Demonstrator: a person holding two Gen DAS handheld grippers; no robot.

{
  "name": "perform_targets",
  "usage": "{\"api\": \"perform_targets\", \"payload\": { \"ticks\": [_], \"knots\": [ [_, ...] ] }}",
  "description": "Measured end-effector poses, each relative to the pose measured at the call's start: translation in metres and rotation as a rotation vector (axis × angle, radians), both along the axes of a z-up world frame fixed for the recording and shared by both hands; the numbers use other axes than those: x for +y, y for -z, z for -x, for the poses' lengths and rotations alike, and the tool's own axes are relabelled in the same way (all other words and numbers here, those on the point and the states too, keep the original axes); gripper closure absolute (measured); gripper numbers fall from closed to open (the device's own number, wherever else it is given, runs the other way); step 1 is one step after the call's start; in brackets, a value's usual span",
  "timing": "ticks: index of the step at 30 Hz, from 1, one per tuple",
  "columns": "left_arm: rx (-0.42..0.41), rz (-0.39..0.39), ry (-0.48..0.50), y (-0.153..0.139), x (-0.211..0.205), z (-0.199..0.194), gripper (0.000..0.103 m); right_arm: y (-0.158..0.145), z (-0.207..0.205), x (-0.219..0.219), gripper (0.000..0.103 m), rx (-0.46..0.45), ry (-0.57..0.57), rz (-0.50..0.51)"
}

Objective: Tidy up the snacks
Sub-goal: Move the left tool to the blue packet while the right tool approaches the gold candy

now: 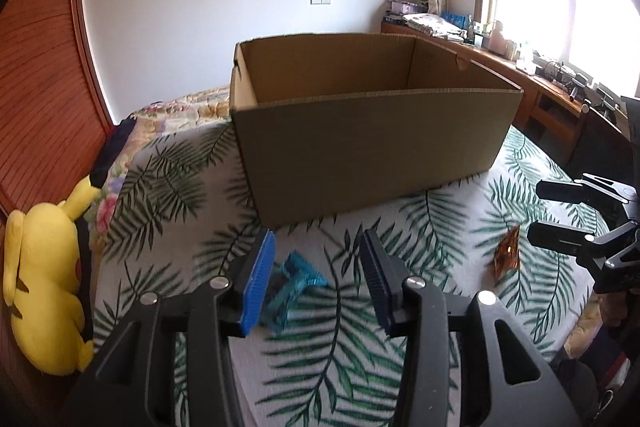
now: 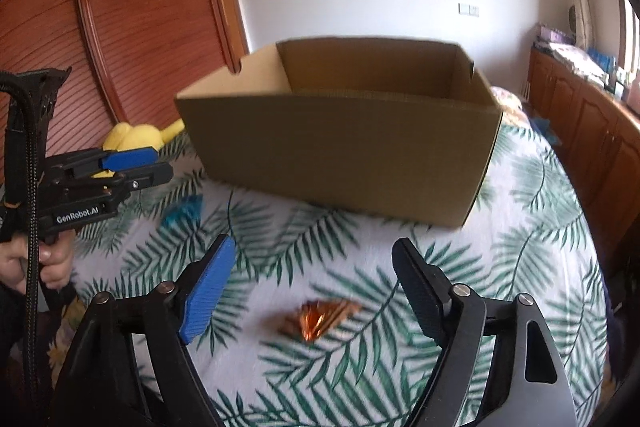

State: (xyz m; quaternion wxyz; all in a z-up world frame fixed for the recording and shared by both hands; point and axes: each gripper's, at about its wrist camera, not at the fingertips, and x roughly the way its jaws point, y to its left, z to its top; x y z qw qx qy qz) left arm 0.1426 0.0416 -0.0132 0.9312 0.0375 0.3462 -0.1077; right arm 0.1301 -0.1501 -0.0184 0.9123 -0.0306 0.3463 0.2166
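Left wrist view: my left hand-held gripper [image 1: 316,259] is spread, straddling the teal snack [image 1: 294,283] on the bed [image 1: 400,367], lined up for a pinch. Right hand-held gripper [image 2: 314,277] is spread too, orange snack [image 2: 324,317] lying between its fingers, untouched. Cardboard box [image 1: 360,131] sits open just behind both, probably the drop target. Only readable text: "GenRobot.AI" on the left unit.

left tongs [image 1: 316,261]: open, over bed [image 1: 192,187]
blue snack [image 1: 294,281]: between fingers
cardboard box [image 1: 368,143]: far
orange snack [image 1: 507,253]: right
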Motion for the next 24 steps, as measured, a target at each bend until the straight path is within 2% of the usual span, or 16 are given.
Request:
{"api": "perform_targets", "payload": {
  "ticks": [6,12,20,23,24],
  "knots": [
    [0.016,-0.013,-0.015,0.014,0.007,0.009,0.059,0.017,0.015,0.002,0.027,0.034,0.006,0.011],
    [0.051,-0.026,-0.042,0.032,0.021,0.002,0.059,0.036,0.015,0.000,0.036,0.077,0.027,-0.002],
    [0.089,-0.025,-0.070,0.049,0.033,-0.008,0.059,0.046,0.008,0.008,0.039,0.065,0.055,0.028],
    [0.099,-0.024,-0.072,0.053,0.033,-0.010,0.059,0.052,0.006,0.013,0.047,0.060,0.068,0.058],
    [0.100,-0.024,-0.068,0.055,0.032,-0.010,0.059,0.053,0.006,0.014,0.055,0.057,0.072,0.071]
  ]
}}
